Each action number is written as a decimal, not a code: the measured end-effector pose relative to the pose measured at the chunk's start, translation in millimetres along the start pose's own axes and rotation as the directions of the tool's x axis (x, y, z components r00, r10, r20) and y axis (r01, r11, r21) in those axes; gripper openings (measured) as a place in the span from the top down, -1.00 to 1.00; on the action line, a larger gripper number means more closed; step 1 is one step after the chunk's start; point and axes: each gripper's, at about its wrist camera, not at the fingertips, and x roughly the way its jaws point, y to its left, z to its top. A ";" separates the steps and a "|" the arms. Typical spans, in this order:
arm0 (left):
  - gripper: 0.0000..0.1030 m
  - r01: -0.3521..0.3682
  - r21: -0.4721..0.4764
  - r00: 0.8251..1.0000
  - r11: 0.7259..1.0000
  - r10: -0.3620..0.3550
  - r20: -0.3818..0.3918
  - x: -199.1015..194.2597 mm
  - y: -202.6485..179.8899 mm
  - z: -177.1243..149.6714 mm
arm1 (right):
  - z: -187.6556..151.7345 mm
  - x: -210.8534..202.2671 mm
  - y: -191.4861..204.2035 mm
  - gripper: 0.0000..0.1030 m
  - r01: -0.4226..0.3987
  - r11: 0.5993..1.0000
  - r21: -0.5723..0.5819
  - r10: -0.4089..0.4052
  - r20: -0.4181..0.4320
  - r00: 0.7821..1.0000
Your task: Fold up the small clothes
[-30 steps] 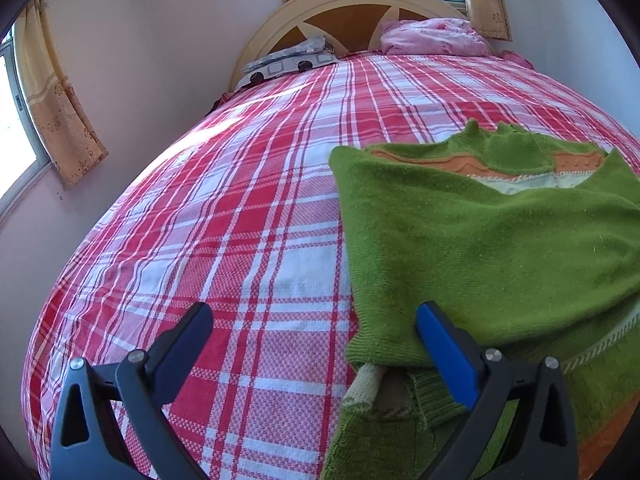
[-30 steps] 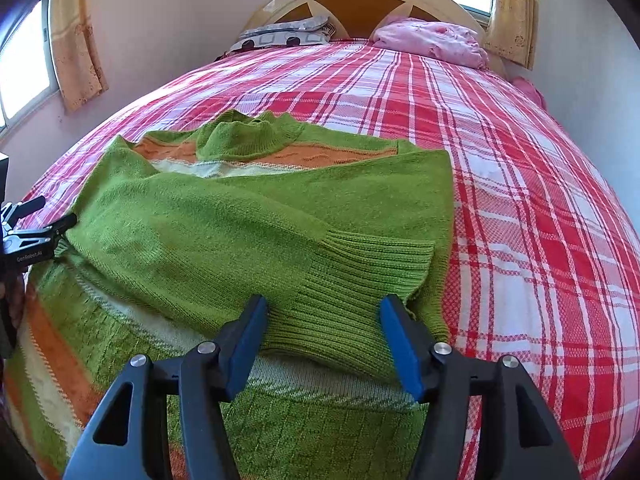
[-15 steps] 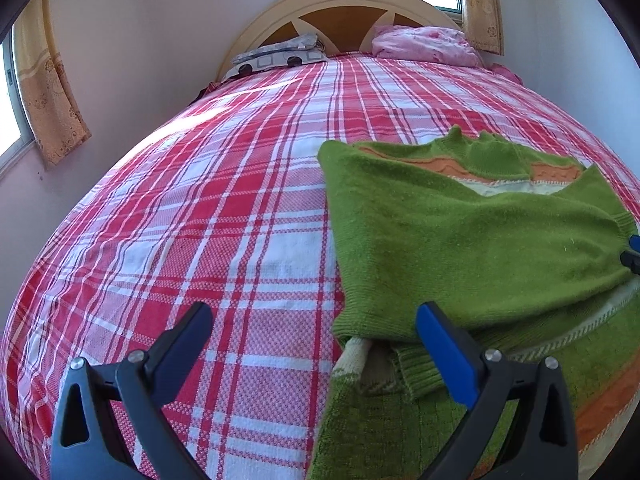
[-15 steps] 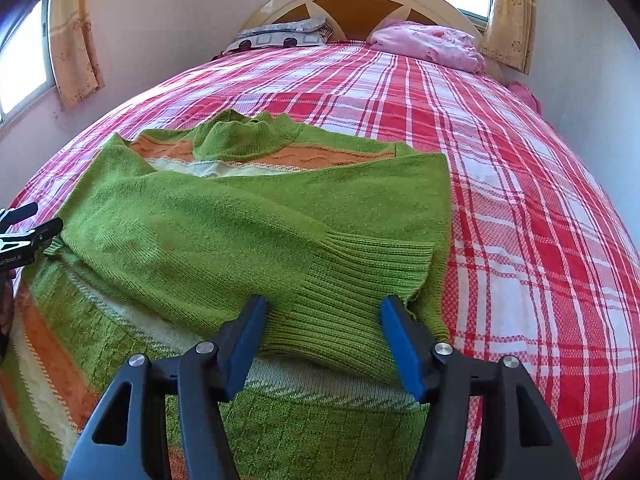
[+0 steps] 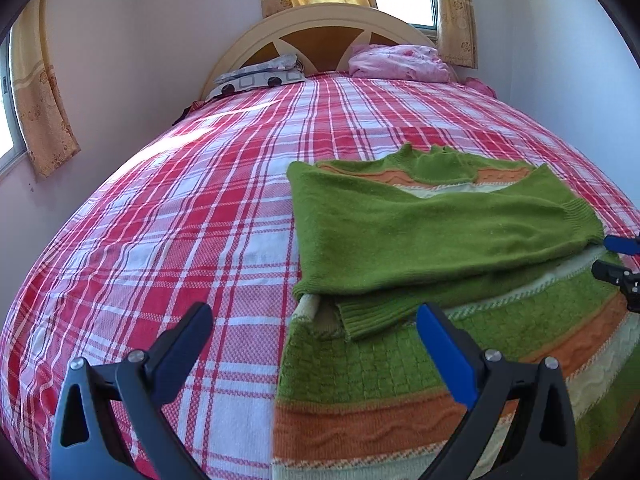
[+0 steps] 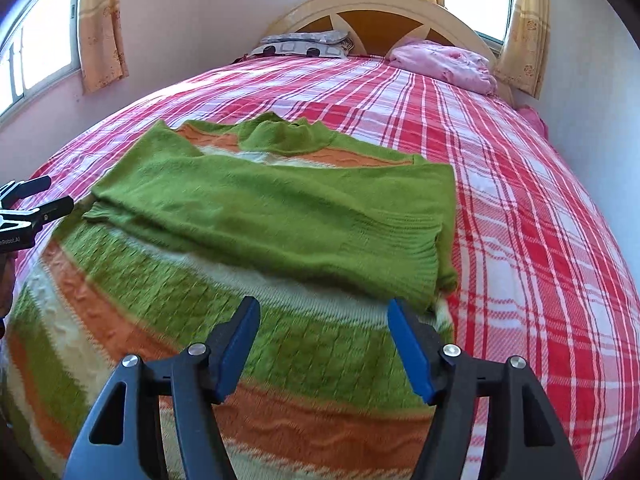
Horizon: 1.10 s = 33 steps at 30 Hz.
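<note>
Sweater, green with orange and cream stripes, lies flat on the plaid bedspread, nearer the foot of the bed than the headboard. Both its sleeves are folded across the chest, one ribbed cuff ending by the sweater's right side, the other cuff by its left side. The collar points toward the headboard.

Your right gripper hovers over the striped lower body of the sweater; its jaws have just been opening, they stand apart, and nothing sits between the blue pads. Your left gripper hangs over the sweater's left side, one finger above bare bedspread and the other above the knit, jaws wide and empty. Each gripper shows at the margin of the other's view, just beside the garment's sides.

Around the work, the bedspread is bare between the sweater and the head end. There a patterned pillow and a bundle of pink bedding rest against the headboard, well apart from the sweater. Yellow curtains hang at the windows beside and behind the bed.
</note>
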 end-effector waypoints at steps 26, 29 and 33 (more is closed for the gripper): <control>-1.00 0.060 0.017 0.998 0.998 -0.059 -0.019 -65.9 -8.8 -56.3 | -61.9 -72.9 20.6 -0.31 -0.055 0.998 0.024 0.054 0.002 0.999; -1.00 0.064 0.026 0.998 0.998 -0.063 -0.027 -73.9 -9.3 -64.0 | -70.6 -79.8 25.1 -0.31 -0.061 0.998 0.017 0.061 -0.002 0.998; -1.00 0.061 0.051 0.998 0.997 -0.059 -0.027 -87.9 -7.5 -75.6 | -81.3 -88.8 30.2 -0.31 -0.069 0.998 0.011 0.069 -0.006 0.998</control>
